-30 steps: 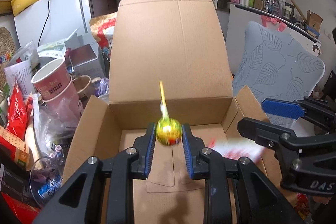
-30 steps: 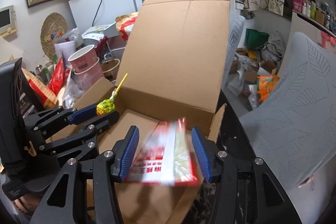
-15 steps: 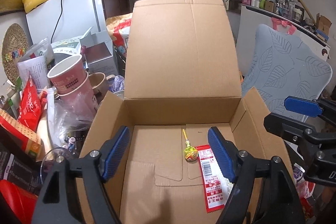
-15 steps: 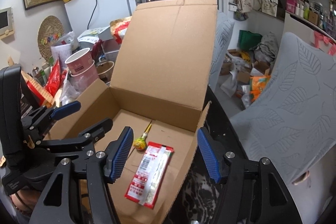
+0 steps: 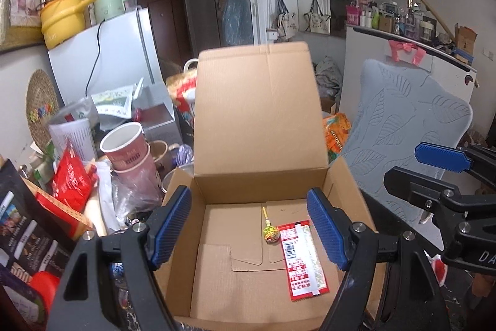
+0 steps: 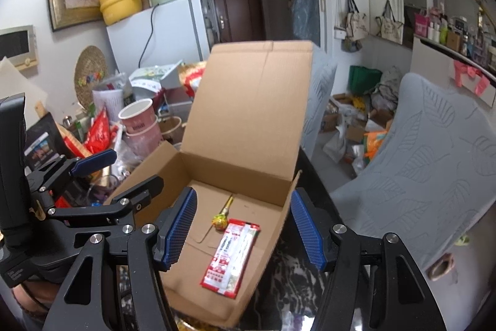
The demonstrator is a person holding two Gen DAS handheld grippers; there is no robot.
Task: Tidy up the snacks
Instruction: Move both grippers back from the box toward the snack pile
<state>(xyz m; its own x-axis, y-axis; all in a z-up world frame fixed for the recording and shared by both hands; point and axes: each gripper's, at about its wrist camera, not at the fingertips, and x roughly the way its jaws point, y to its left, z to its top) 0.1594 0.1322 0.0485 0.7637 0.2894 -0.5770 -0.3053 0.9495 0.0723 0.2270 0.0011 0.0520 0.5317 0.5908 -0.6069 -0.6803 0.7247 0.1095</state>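
An open cardboard box point(image 5: 344, 176) point(image 6: 139, 166) stands with its lid upright. On its floor lie a yellow-green lollipop point(image 5: 270, 234) point(image 6: 220, 221) and, touching it on the right, a red and white snack packet point(image 5: 302, 258) point(image 6: 231, 256). My left gripper point(image 5: 249, 227) hangs open above the box with nothing between its blue pads. My right gripper point(image 6: 243, 230) is open too, above the box's right side and empty. Each gripper shows in the other's view: the right gripper point(image 5: 434, 166), the left gripper point(image 6: 124, 169).
Left of the box is a heap of clutter: stacked pink paper cups point(image 5: 127, 148), red snack bags point(image 5: 71, 179), a dark packet point(image 5: 28, 238). A grey leaf-patterned chair back point(image 5: 412, 126) stands to the right. A white fridge point(image 5: 105, 58) with a yellow pot stands behind.
Both grippers opened and let go: the lollipop and the red packet dropped onto the box floor. Both grippers then rose and drew back from the box.
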